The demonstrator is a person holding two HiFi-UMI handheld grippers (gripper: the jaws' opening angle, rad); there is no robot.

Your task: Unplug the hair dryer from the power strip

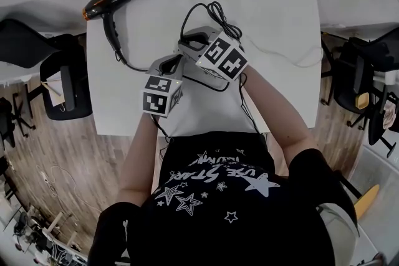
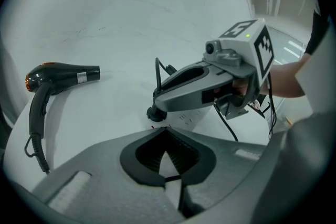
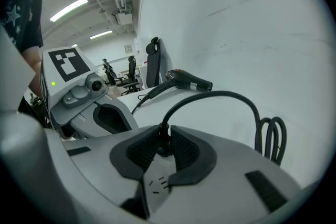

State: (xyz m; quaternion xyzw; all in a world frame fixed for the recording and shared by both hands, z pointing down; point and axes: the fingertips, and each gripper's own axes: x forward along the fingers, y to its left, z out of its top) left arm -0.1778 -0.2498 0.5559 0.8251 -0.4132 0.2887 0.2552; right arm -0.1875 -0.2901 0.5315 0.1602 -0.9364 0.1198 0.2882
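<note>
The black hair dryer [image 1: 115,0] [image 2: 58,75] lies at the table's far left, and its cord [image 1: 218,12] loops in a coil behind the grippers. Its black plug [image 3: 164,147] stands in the white power strip [image 3: 156,183] [image 2: 189,119]. My right gripper [image 3: 165,128] [image 1: 190,42] is shut on the plug, a pad against each side. My left gripper [image 2: 164,131] [image 1: 176,63] is shut on the near end of the power strip, with a thin black cord across the strip between its pads. The two grippers are close together, tips nearly meeting.
The white table [image 1: 274,15] ends close in front of the person's body. A thin white cable [image 1: 299,62] trails over the table's right side. Black office chairs stand left [image 1: 37,47] and right [image 1: 355,78] of the table on the wooden floor.
</note>
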